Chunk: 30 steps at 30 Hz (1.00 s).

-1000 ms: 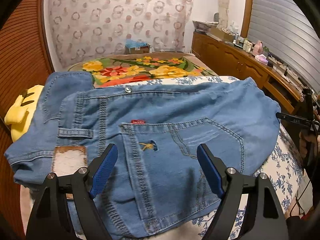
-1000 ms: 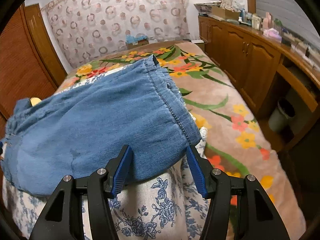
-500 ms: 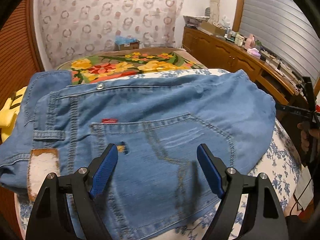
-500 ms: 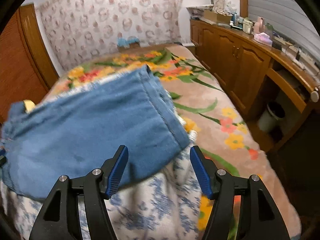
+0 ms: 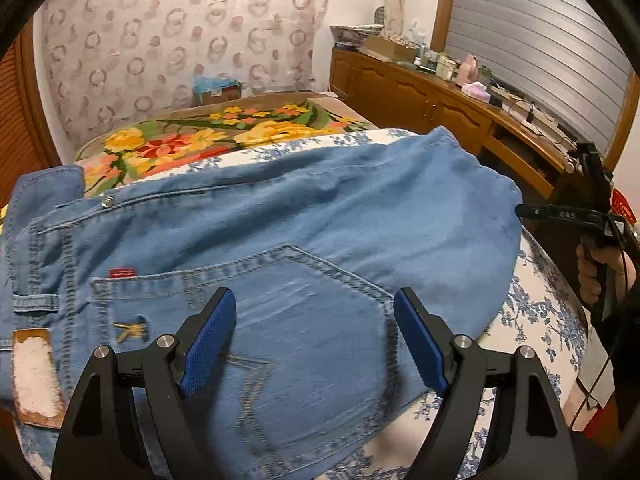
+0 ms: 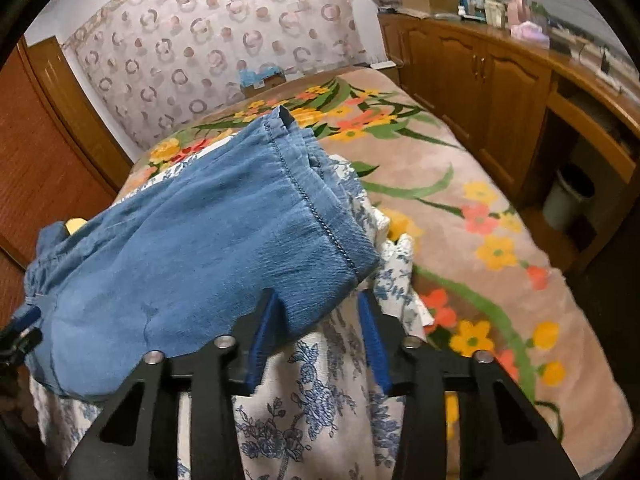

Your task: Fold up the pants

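Note:
Blue jeans (image 5: 320, 216) lie folded across a blue-flowered white quilt (image 5: 532, 304) on the bed, back pocket up. My left gripper (image 5: 314, 328) hovers open just above the back pocket, nothing between its blue pads. In the right wrist view the leg end (image 6: 192, 240) with its stitched hem points toward me. My right gripper (image 6: 320, 320) is closing, with the hem's near corner between its jaws; a gap with quilt still shows beside the right pad (image 6: 370, 336). The left wrist view shows the right gripper's tip (image 5: 524, 211) at the jeans' right edge, held by a hand (image 5: 592, 272).
A flowered blanket (image 6: 440, 184) covers the bed beyond the quilt. Wooden cabinets (image 6: 480, 76) with a cluttered top run along the right, with a bin (image 6: 568, 200) below. A cardboard box (image 5: 216, 88) sits by the patterned wall. A yellow soft toy (image 6: 74, 224) peeks out behind the jeans.
The right jaws have narrowed and pushed in around the hem's corner. The left gripper has slid rightward over the jeans, from the pocket's left edge to its middle, still open.

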Tool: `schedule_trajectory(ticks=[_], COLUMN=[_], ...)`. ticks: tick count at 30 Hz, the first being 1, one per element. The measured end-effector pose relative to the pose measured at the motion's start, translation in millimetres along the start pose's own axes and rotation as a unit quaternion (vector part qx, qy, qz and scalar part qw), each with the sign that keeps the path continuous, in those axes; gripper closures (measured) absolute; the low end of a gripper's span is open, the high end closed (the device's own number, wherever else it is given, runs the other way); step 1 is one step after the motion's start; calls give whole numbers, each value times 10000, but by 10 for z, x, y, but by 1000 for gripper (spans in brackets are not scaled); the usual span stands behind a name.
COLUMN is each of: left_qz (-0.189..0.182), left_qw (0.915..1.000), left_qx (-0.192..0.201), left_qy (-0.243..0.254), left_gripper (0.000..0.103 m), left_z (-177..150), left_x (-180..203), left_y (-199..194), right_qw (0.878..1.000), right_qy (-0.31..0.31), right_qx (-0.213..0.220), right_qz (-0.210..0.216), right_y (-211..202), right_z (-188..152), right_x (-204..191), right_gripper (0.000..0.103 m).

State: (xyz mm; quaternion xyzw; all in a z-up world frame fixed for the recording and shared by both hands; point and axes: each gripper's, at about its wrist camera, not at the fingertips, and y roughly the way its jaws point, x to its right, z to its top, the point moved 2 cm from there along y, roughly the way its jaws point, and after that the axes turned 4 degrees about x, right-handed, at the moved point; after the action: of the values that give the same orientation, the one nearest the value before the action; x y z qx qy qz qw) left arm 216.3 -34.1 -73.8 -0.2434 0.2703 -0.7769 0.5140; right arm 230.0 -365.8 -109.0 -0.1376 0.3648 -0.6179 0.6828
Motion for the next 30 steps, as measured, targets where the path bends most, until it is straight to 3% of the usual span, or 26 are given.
schedule_trajectory(ticks=[5,7,18,25,30], left_qz=[-47,-49,3,254,468], left_qw=[10000,10000,9995,9976,9954], left_qx=[-47,-40,274,463,550], left_qy=[12,3,-184,-446,-631], left_gripper=[21,21,21,21,21], left_z=[-37,-29,-106,-225,-312], left_x=[47,53,-81,-393,-613], left_y=[4,7,-284,-546,-694], right_qw=[9998,9997,9908,9746,9551], right_qy=[99,-36,-982,-1713,-2243], right_qx=[65,163,715,817,748], right_qz=[141,167,589,1192,1787], right_y=[15,-28,-519,-640,-674], right_z=[20,9,143,125,63], right_x=[11,-62,-770,-1481,-2043], right_gripper=[95,100,102,102,102])
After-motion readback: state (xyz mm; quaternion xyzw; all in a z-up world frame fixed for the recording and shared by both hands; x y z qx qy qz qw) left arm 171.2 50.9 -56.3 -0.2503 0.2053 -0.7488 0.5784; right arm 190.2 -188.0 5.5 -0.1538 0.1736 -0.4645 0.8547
